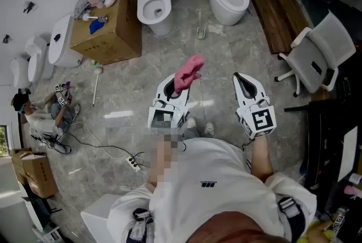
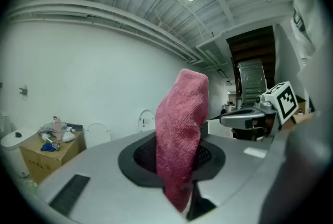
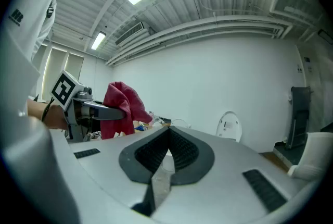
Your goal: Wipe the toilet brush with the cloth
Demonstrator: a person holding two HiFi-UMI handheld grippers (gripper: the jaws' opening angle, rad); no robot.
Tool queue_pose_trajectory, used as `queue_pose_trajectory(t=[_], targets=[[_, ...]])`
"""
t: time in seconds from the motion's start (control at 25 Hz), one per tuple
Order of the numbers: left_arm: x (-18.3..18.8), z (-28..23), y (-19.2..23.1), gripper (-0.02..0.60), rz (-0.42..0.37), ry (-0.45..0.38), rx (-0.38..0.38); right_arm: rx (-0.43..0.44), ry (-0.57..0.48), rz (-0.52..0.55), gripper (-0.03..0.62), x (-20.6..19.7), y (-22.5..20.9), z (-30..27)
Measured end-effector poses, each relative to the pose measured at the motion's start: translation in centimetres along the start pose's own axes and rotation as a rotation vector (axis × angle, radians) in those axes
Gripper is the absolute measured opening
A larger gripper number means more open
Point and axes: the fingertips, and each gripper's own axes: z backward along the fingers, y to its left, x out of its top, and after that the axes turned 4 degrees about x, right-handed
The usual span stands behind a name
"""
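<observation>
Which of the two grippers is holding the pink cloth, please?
The left gripper: its jaws clamp the pink cloth, while the right gripper is shut empty.

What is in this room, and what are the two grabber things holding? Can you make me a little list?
left hand-held gripper: shut on the pink cloth, which sticks up out of its jaws
right hand-held gripper: shut, nothing in it
toilets: two white ones ahead, lids up
cardboard box: left of the toilets, small clutter on top
office chair: on the right
</observation>
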Motion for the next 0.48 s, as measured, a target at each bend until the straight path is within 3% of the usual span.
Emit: queue_pose_trajectory(t=[0.16, 0.48], targets=[[-0.6, 0.3, 1.4, 0.087, -0.01, 0.002, -0.001, -0.012, -0.032, -0.028, -0.005, 0.1, 0.6, -1.2], [-1.0, 0.0, 5.8, 0.089, -0.023, -0.023, -0.014, -0.055, 0.001, -0.016, -0.005, -0.8, 2.6, -5.3]])
